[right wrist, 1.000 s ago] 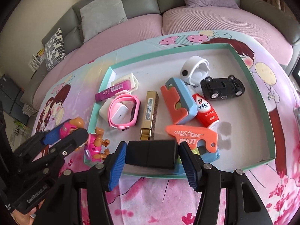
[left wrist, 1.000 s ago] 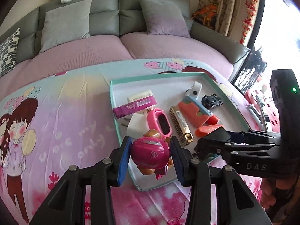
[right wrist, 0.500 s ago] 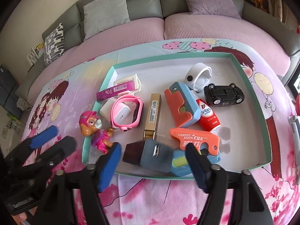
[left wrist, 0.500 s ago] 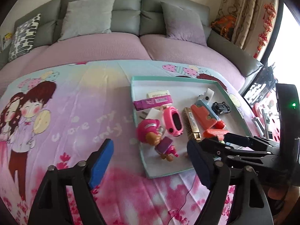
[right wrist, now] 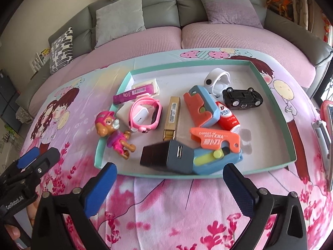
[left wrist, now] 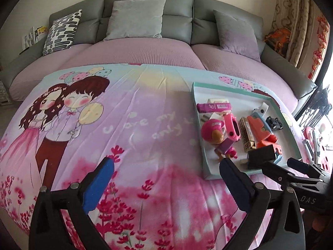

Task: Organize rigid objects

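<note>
Hand-held gripper pair (right wrist: 168, 189) opening over tray (right wrist: 270, 166) holding one toy car (right wrist: 242, 99).

Bright daylight floods in from a blown-out window (left wrist: 327, 112) far right of the left gripper (left wrist: 166, 184). Soft shadows fall leftward inside the tray (right wrist: 289, 125). Fisheye bending and dark vignetting mark the corners; focus stays fairly sharp.

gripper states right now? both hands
Left gripper: jaws opening, wide apart, nothing between them.
Right gripper: jaws opening, wide apart, empty; the black block lies in the tray.
</note>
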`<state>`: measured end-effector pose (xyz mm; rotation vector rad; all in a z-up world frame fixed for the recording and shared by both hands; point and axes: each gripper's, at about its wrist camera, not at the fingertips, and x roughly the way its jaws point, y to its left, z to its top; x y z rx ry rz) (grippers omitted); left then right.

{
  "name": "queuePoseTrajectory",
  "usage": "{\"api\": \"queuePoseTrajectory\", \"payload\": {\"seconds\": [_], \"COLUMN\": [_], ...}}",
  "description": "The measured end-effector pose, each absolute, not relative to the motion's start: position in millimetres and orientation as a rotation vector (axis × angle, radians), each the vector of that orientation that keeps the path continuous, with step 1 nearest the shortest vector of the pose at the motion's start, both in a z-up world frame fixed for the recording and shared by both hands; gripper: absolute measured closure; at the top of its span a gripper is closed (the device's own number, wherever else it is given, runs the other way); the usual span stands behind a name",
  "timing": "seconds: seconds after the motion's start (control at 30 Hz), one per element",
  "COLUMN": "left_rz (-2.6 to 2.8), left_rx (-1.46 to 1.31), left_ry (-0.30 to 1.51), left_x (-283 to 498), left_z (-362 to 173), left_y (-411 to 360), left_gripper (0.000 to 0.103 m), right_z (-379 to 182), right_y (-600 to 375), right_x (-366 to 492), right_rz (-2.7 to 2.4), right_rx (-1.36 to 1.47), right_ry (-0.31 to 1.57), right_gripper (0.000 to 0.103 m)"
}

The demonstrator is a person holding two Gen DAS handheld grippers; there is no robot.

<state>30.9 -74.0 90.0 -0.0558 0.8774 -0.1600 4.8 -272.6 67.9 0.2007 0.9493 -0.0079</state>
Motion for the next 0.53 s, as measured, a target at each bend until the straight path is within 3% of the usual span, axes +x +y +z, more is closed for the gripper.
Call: {"api": "queuePoseTrajectory", "payload": {"seconds": [0.53], "left_rz": [-0.045], "left_rx": [-0.012], "left_ry": [0.887], "left_x": [15.7], "left_z": [71.0], "left_y": [-59.9], "left_gripper": [0.002], "right_z": [63.3], "right_y": [-258.9], "right_x": [-11.9], "right_rz": [-0.010], "right_rx": [0.176], "right_ry": [0.944], "right_gripper": [0.000]}}
